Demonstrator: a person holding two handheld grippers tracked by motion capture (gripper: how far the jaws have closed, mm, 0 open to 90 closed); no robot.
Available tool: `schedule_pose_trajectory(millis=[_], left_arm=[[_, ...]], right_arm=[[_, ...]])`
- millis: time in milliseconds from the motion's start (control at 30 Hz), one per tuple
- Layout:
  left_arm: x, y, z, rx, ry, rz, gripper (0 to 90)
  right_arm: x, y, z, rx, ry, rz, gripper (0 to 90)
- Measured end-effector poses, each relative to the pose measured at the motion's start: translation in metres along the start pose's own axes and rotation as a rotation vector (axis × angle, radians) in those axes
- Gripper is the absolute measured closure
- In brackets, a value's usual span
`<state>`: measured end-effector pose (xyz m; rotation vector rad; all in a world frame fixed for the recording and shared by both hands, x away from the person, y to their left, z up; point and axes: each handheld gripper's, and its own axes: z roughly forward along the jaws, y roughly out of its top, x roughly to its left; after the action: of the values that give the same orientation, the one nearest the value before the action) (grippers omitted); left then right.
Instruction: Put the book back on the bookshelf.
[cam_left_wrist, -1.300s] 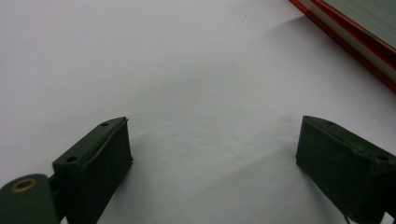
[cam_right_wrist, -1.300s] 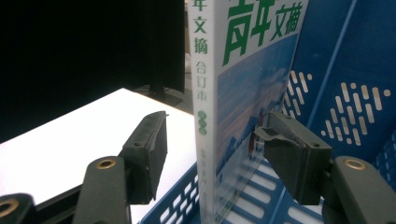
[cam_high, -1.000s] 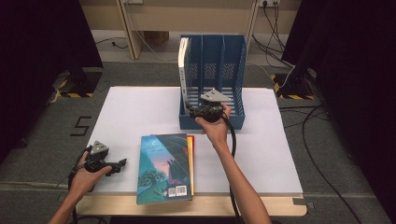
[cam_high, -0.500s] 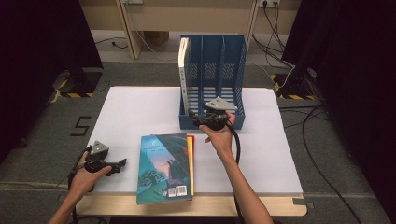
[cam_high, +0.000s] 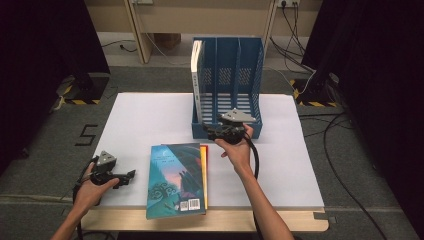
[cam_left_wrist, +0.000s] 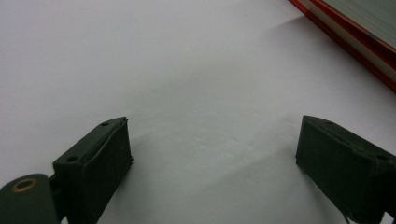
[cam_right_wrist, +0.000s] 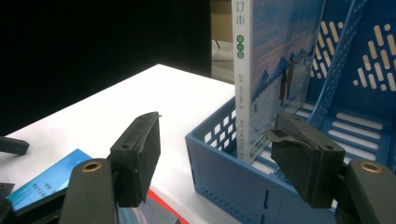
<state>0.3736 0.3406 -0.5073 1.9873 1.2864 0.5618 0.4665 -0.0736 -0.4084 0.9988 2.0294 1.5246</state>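
Note:
A blue file rack (cam_high: 239, 75) stands at the back of the white table (cam_high: 150, 120). One white-spined book (cam_high: 197, 80) stands upright in its left compartment; the same book (cam_right_wrist: 271, 70) shows a snowy cover. My right gripper (cam_high: 211, 131) hovers at the rack's front edge, pointing left. Its jaws (cam_right_wrist: 217, 128) have just been opening and are open, with nothing held. A teal-covered book (cam_high: 176, 177) lies flat on a red-edged one (cam_high: 203, 175) near the front. My left gripper (cam_high: 128, 176) rests open to their left, and its jaws (cam_left_wrist: 215, 126) frame bare table.
The rack's middle and right compartments (cam_high: 246, 80) hold nothing. The red book's edge (cam_left_wrist: 355, 44) lies just beyond my left gripper. A cable (cam_high: 256, 155) trails from the right gripper along the forearm. Dark floor with cables surrounds the table.
The right gripper has drawn back out of the rack's front toward the person and sunk a little. Its jaws stand wider. The left hand and the books have not moved.

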Motion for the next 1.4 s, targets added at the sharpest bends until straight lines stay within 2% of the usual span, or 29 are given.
schedule_pose_trajectory(millis=[367,833,1400], left_arm=[[0.000,0.000,0.000,0.000,0.000,0.000,9.2],[0.000,0.000,0.000,0.000,0.000,-0.001,9.2],[0.000,0.000,0.000,-0.002,-0.001,-0.002,9.2]], right_arm=[[0.000,-0.007,-0.007,0.016,0.012,0.028,32.7],[0.002,-0.018,-0.015,0.045,0.020,0.022,31.8],[0.001,-0.027,-0.028,0.037,0.030,0.052,29.3]])
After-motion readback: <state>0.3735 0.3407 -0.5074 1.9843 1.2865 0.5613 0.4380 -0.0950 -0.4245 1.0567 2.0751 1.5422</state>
